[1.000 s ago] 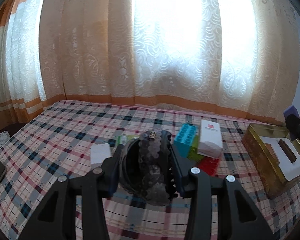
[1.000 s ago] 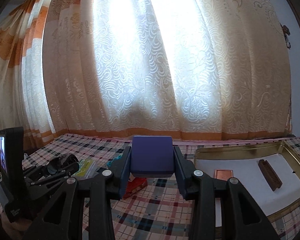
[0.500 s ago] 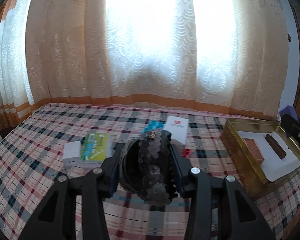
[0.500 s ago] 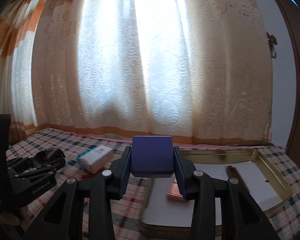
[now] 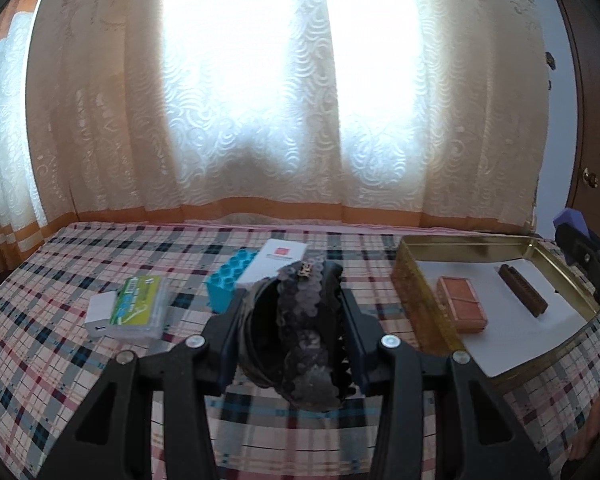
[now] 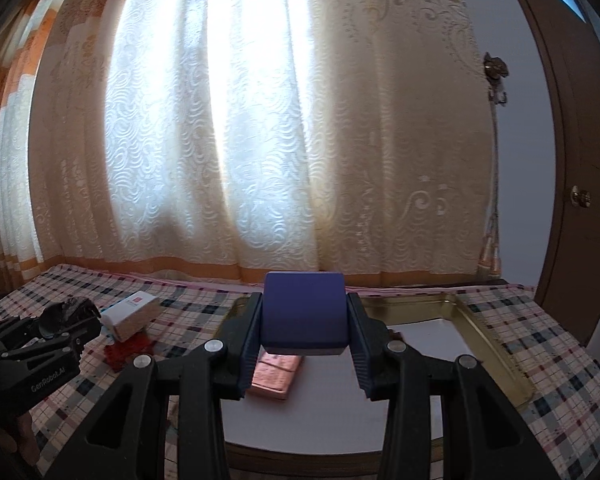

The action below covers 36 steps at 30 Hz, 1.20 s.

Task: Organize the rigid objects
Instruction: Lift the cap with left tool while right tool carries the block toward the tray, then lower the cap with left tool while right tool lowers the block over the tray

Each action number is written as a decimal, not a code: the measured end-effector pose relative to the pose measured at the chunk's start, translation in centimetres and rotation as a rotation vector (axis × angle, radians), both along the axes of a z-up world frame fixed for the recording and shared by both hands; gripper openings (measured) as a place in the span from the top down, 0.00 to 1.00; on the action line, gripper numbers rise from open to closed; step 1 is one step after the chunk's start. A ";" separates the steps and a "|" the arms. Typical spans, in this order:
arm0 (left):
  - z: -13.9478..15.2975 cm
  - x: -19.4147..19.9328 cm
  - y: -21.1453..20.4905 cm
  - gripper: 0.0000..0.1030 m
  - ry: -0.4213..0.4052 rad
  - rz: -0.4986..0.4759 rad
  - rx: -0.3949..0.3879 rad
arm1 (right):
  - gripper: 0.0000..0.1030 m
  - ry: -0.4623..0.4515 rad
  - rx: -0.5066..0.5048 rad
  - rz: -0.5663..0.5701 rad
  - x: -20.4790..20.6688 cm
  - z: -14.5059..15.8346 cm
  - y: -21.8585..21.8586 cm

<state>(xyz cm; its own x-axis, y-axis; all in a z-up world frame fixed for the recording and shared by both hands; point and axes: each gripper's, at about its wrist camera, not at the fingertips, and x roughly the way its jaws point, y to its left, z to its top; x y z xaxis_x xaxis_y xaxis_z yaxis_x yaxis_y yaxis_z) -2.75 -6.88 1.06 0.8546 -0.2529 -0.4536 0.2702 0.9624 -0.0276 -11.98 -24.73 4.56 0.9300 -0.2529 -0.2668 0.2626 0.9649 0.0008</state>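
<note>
My left gripper [image 5: 292, 344] is shut on a black hair clip [image 5: 300, 332] with a lacy band, held above the plaid cloth. My right gripper [image 6: 304, 340] is shut on a dark blue box [image 6: 304, 312], held above the gold tin tray [image 6: 496, 340]. The tray [image 5: 416, 280] has a white liner and holds a copper-coloured case [image 5: 462, 308] and a dark brown comb [image 5: 522, 294]. The case [image 6: 278, 374] shows under the blue box. The left gripper [image 6: 60, 328] shows at the left of the right wrist view.
On the plaid cloth [image 5: 60, 360] lie a white box with a red label [image 5: 278, 260], a blue toy brick [image 5: 230, 280], a green-labelled clear case [image 5: 138, 306] on a white block [image 5: 100, 314], and a red brick [image 6: 128, 350]. Curtains hang behind; a brown door [image 6: 580, 200] stands right.
Both grippers have swung to the right with their loads. The right gripper now hovers over the tray; the left gripper has come closer to the tray.
</note>
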 end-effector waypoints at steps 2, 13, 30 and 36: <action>0.2 -0.1 -0.6 0.58 0.002 -0.010 -0.008 | 0.59 -0.004 0.002 -0.010 -0.3 0.1 -0.6; 0.7 -1.0 -4.5 0.58 -0.010 -0.072 -0.011 | 0.59 -0.021 0.035 -0.110 -1.9 0.3 -5.9; 0.4 -1.7 -12.6 0.58 -0.001 -0.195 0.016 | 0.59 0.006 0.079 -0.278 -3.6 -0.2 -14.9; -0.1 -2.2 -16.2 0.58 0.011 -0.249 0.045 | 0.59 0.062 0.065 -0.291 -2.6 -0.9 -16.3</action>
<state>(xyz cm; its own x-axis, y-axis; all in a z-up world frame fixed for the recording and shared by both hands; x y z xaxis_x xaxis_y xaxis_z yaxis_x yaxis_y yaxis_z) -4.99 -23.12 0.99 0.7636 -0.4341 -0.4779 0.4986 0.8668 0.0093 -14.63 -41.02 3.66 0.8023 -0.4870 -0.3451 0.5296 0.8475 0.0352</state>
